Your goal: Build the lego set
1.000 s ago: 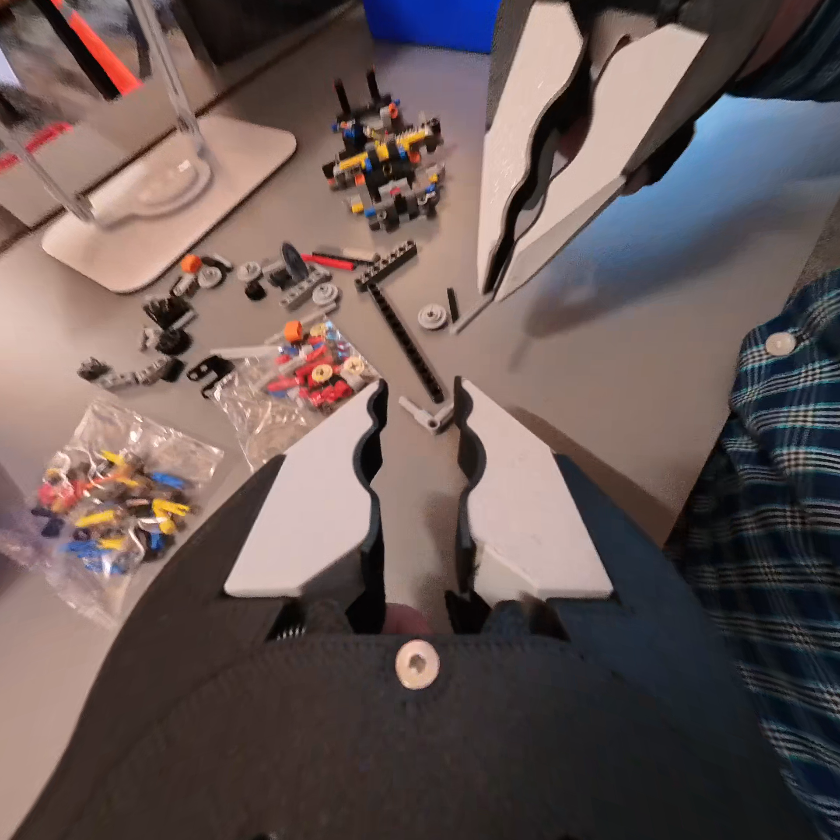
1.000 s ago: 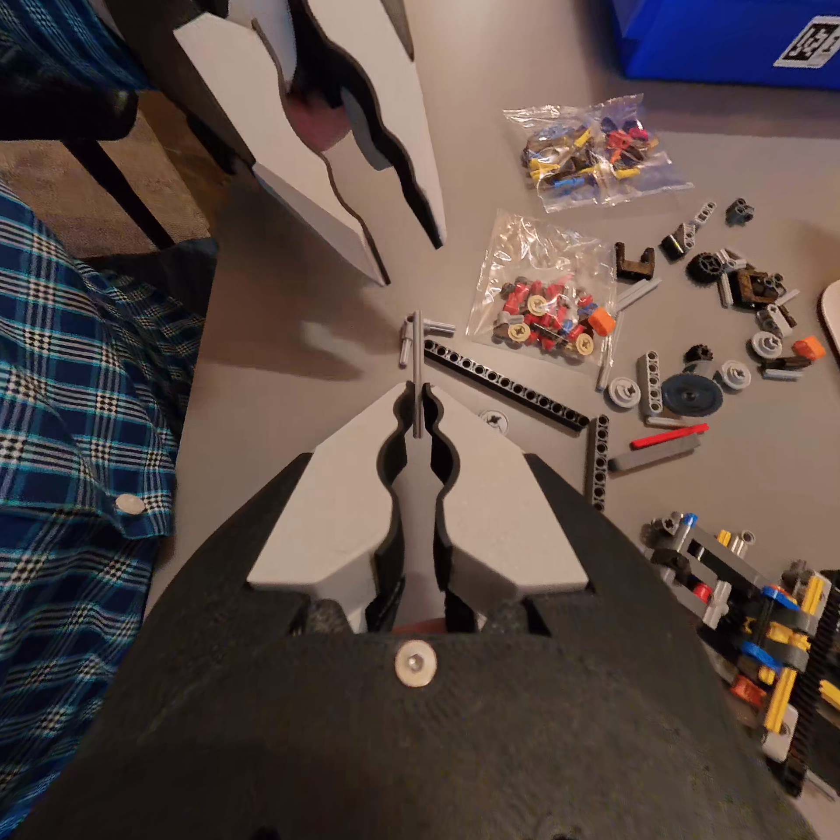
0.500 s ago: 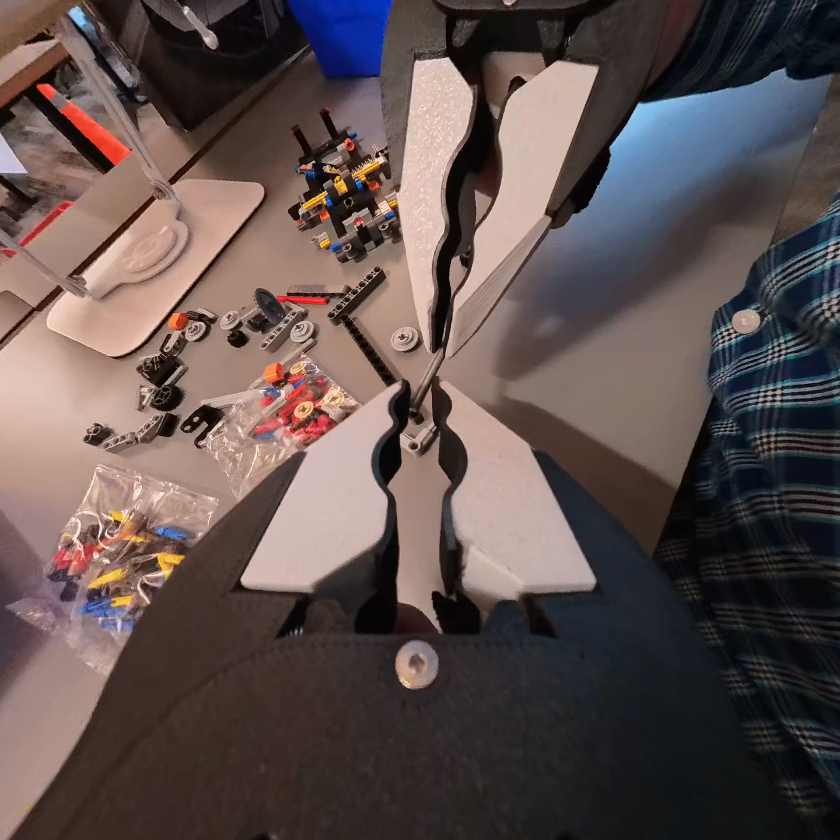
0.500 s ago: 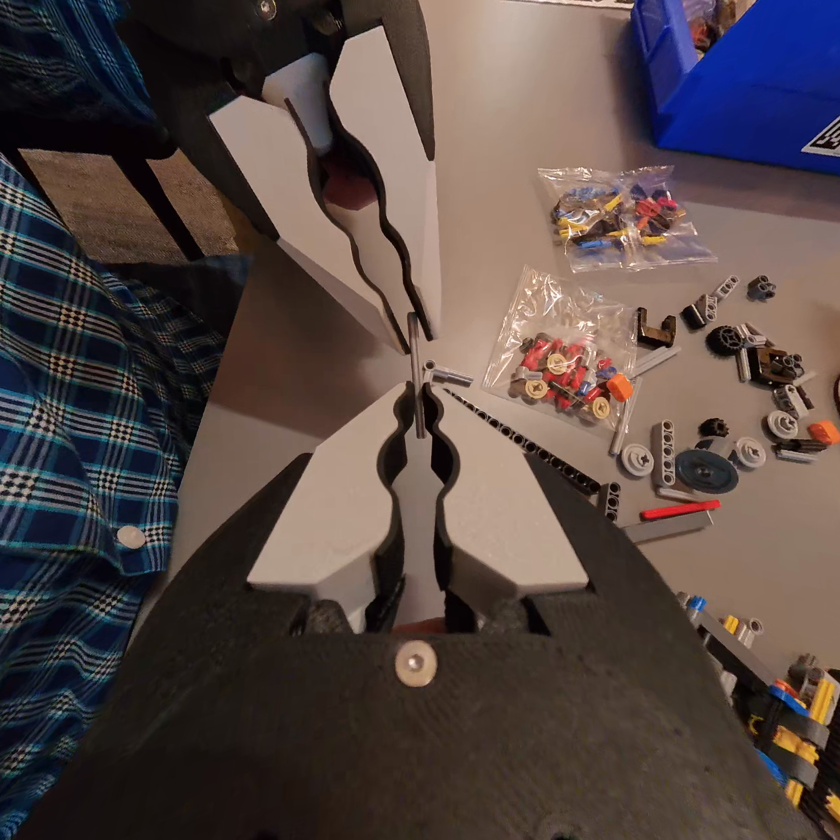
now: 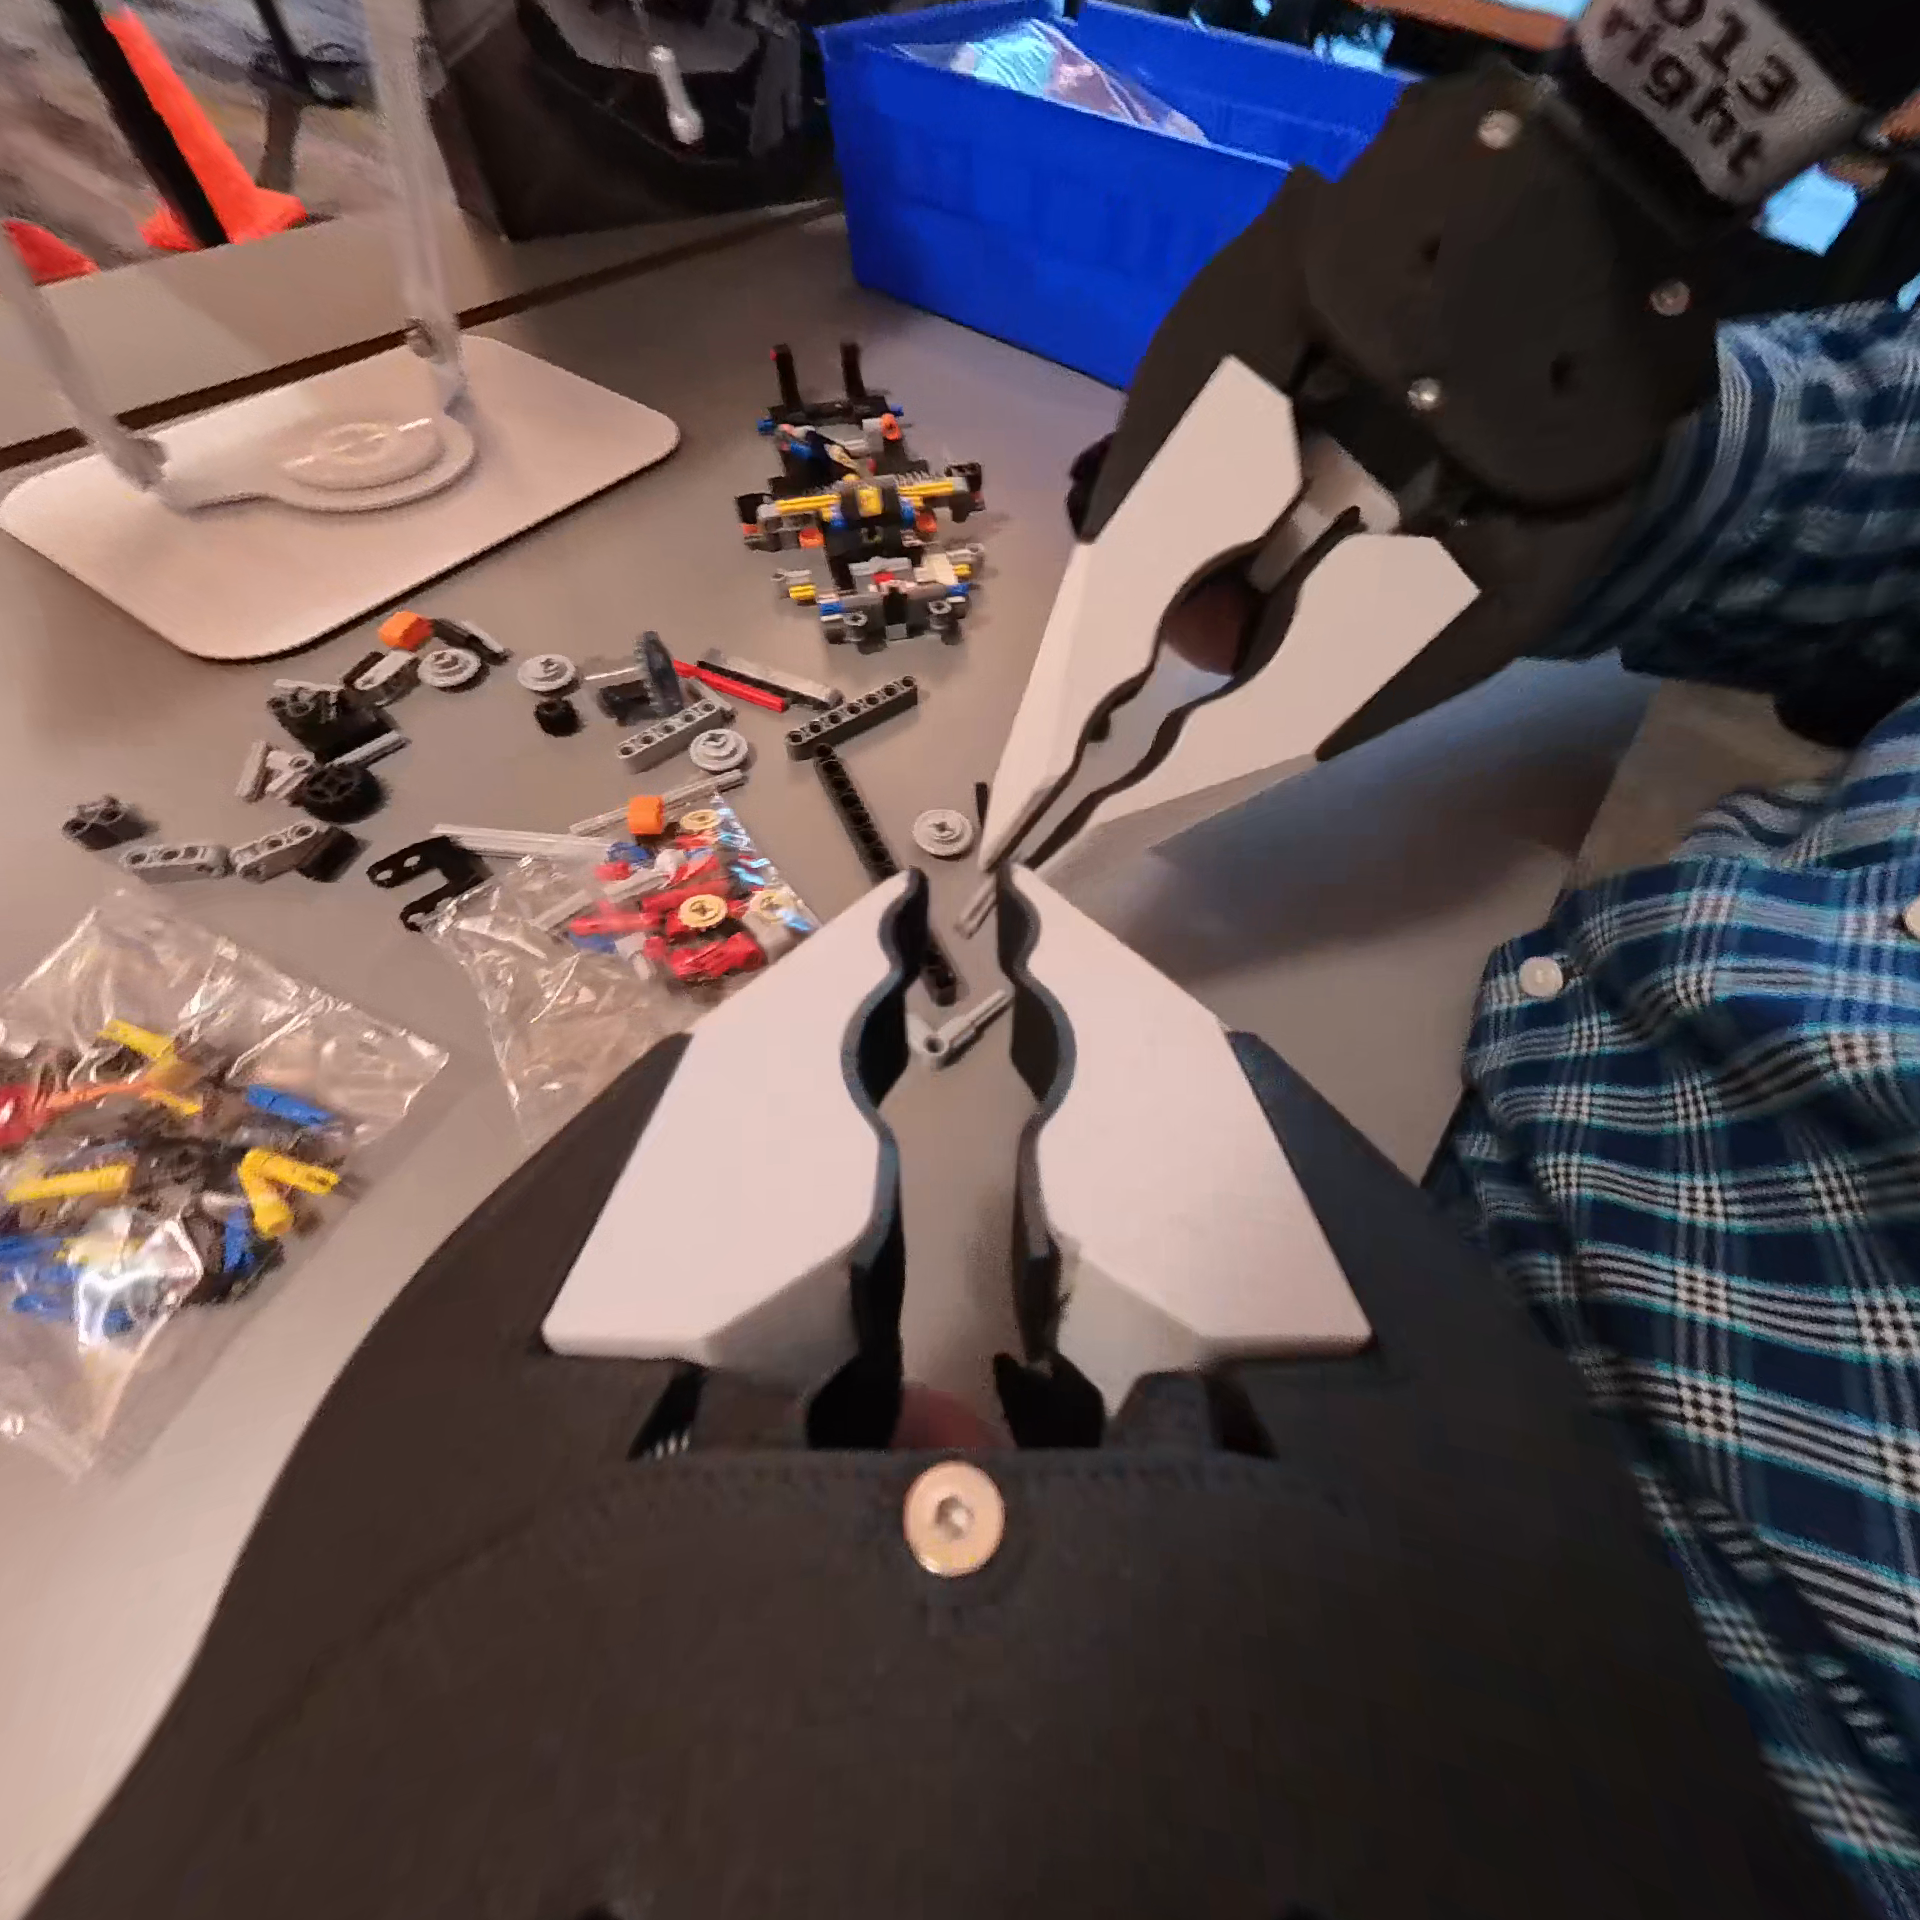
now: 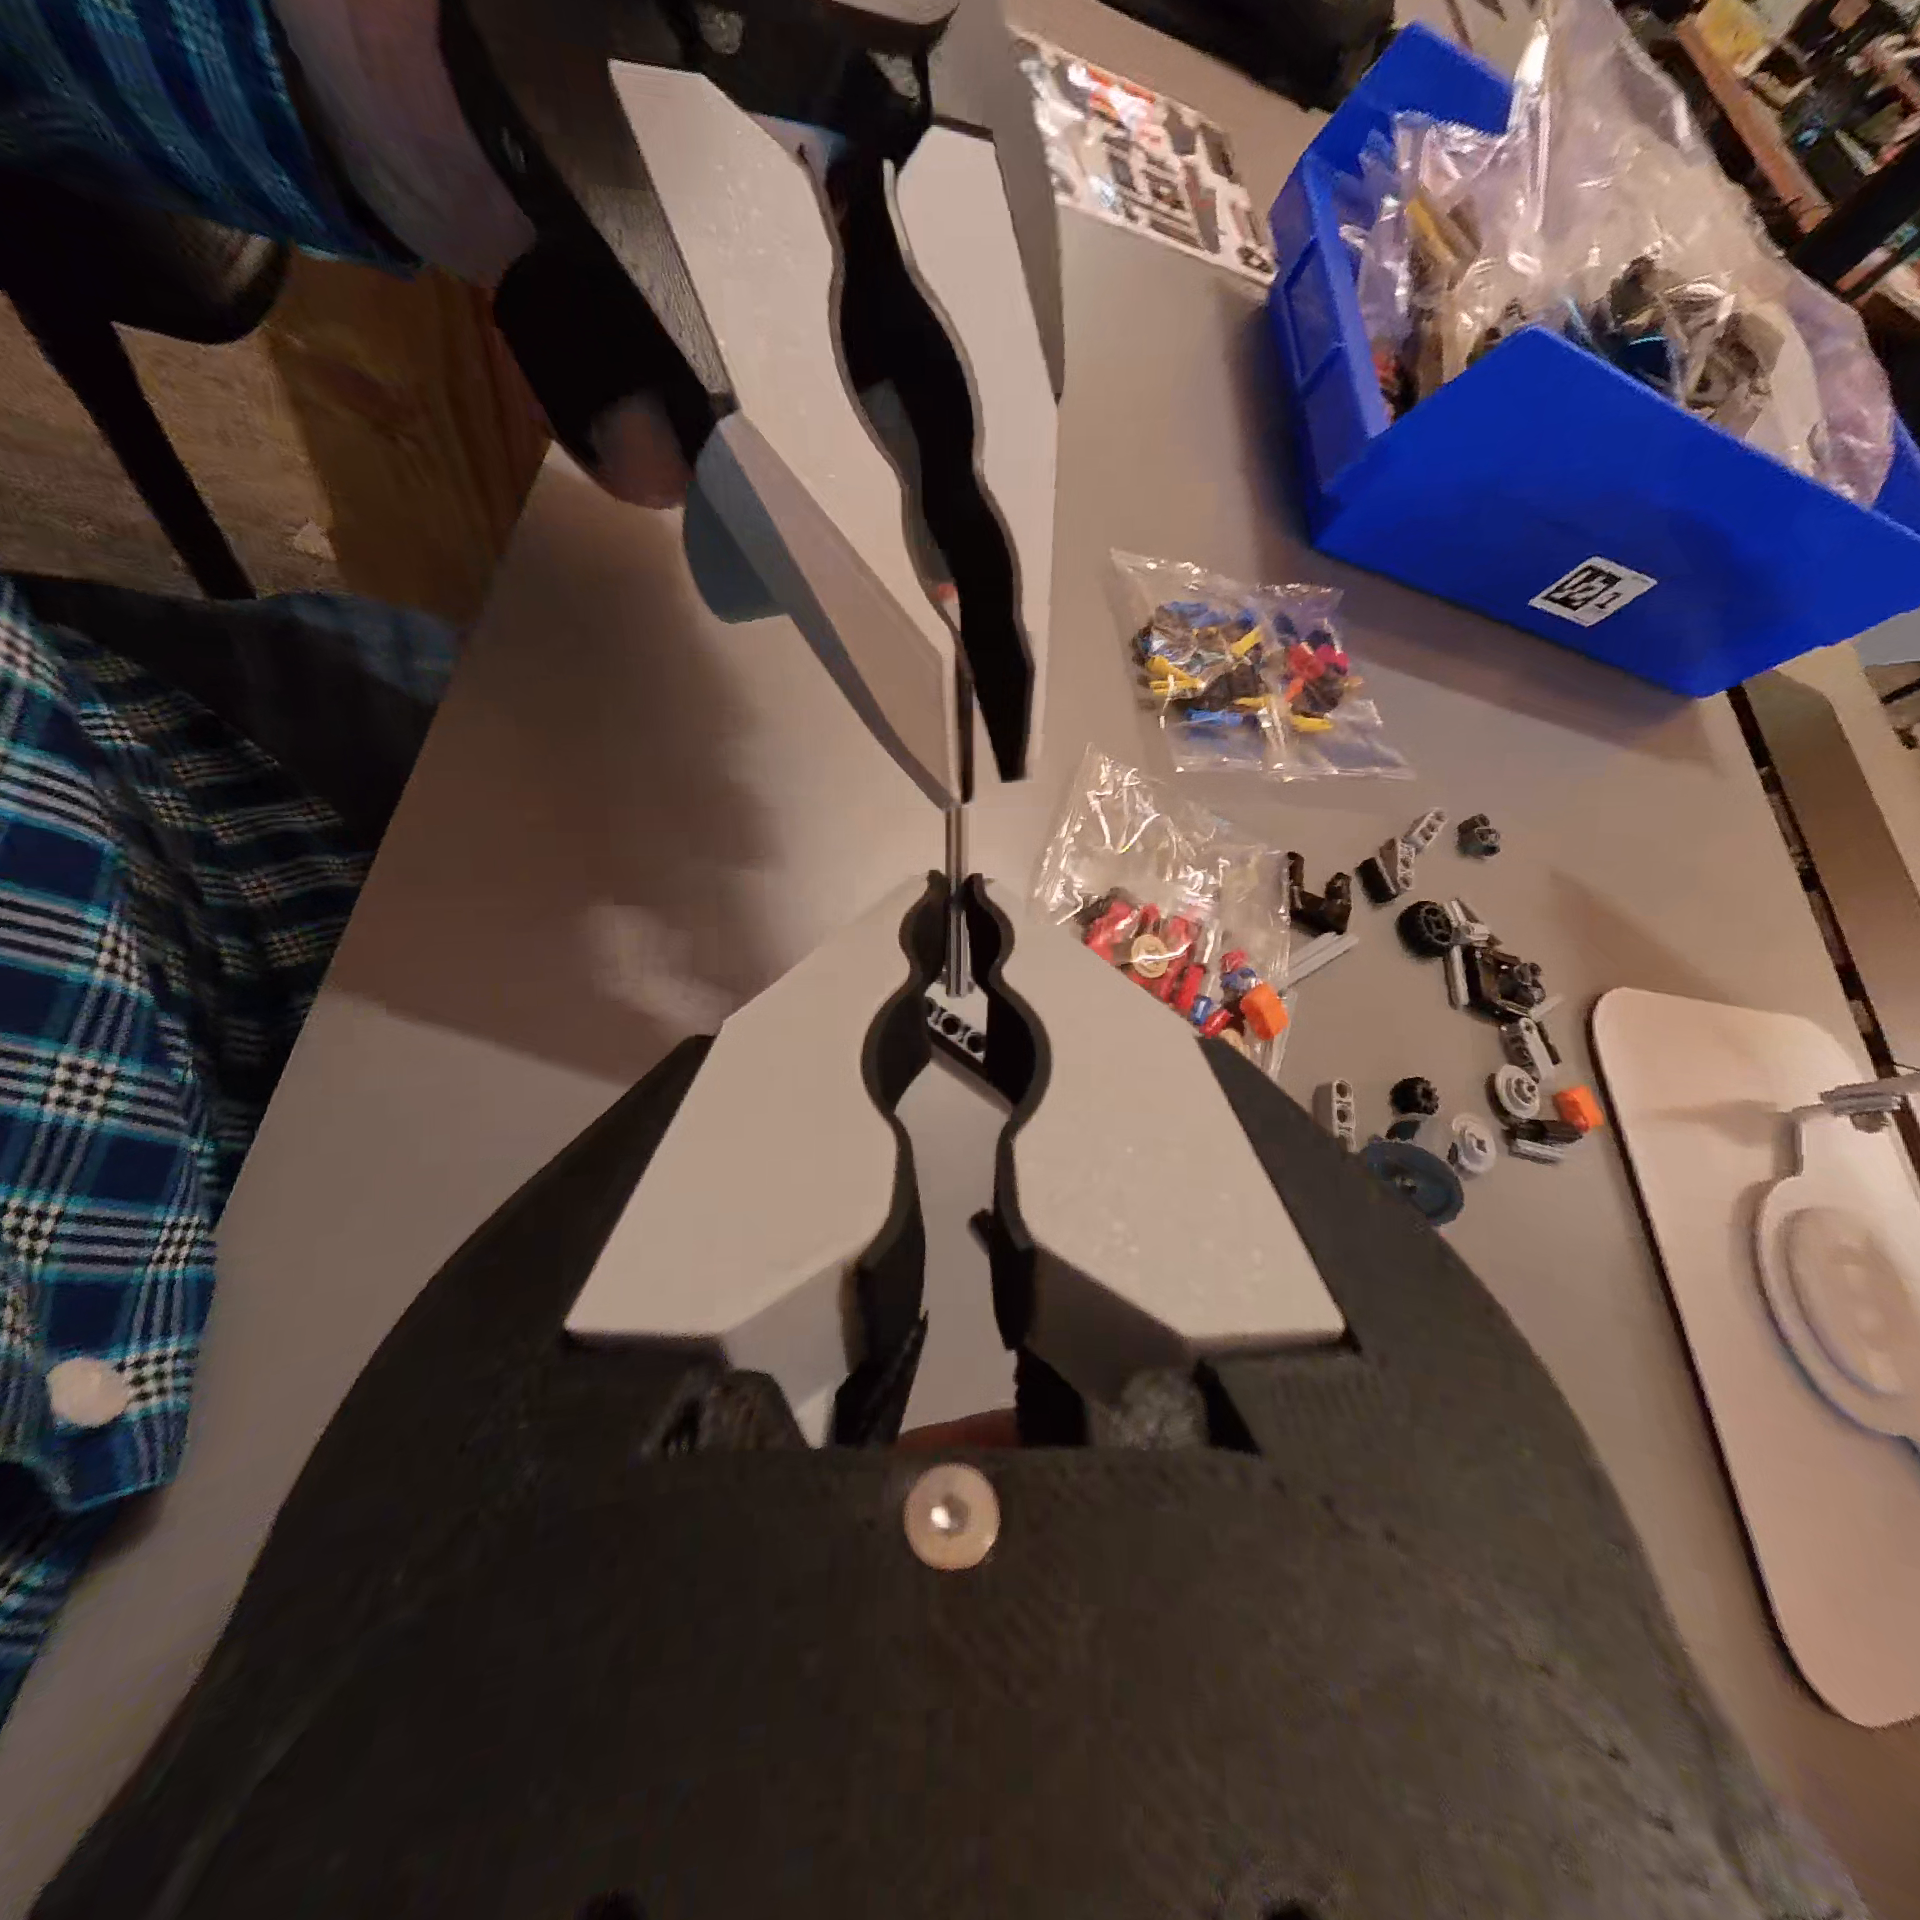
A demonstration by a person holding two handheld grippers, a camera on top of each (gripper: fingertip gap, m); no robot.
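My right gripper [image 6: 954, 891] is shut on a thin grey axle [image 6: 954, 862] that sticks out past its tips. In the left wrist view it [image 5: 1003, 857] comes down from the upper right, and the axle's free end [image 5: 975, 912] sits between my left gripper's tips. My left gripper [image 5: 961, 894] is narrowly open, its gap wider than the axle; from the right wrist view it [image 6: 982, 790] hangs tip to tip over the right one. A small grey connector [image 5: 956, 1029] and a long black beam [image 5: 862, 810] lie on the table below. The partial build [image 5: 862, 530] stands farther back.
Two bags of small parts [image 5: 665, 914] [image 5: 156, 1174] and loose pieces [image 5: 343, 717] lie to the left. A blue bin [image 6: 1558, 468] and a white stand base [image 6: 1745, 1299] are on the table. The person's plaid shirt [image 5: 1714, 1143] is at the table edge. Only a small space, under 4 cm, lies between the two pairs of fingers. The small grey connector [image 5: 956, 1029] sits 6 cm or so from the ends of my right fingers. The partial build [image 5: 862, 530] sits 20 cm or so from the ends of my right fingers.
My left gripper narrowed from wide open. The two grippers came tip to tip above the table, and the axle's end entered the left gripper's gap.
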